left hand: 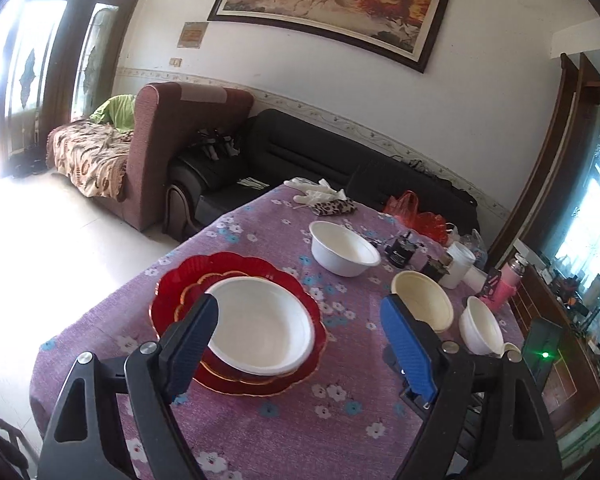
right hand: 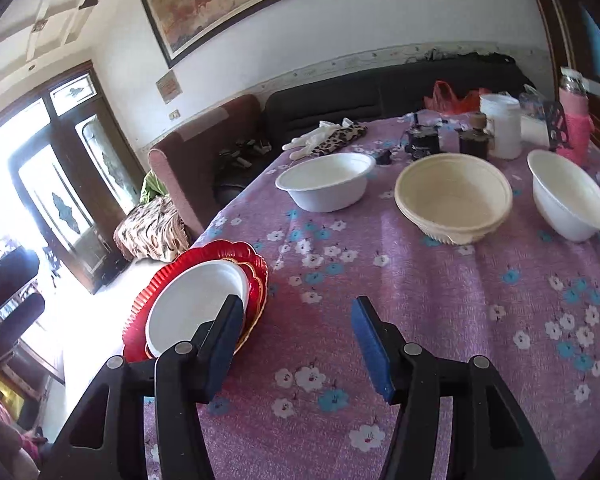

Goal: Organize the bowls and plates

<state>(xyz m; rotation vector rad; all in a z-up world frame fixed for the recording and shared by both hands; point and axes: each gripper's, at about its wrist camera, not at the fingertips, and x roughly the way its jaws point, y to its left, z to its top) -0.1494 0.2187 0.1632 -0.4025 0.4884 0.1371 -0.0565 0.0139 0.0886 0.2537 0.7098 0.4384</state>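
Note:
A white plate lies stacked on a smaller red plate and a large red scalloped plate at the table's left side; the stack also shows in the right wrist view. A white bowl, a cream bowl and a small white bowl stand farther right. My left gripper is open and empty above the stack's right edge. My right gripper is open and empty over bare cloth right of the stack.
The purple flowered tablecloth covers the table. At the far edge are white gloves, a leopard pouch, dark jars, a white tub, a pink bottle and a red bag. Sofas stand behind.

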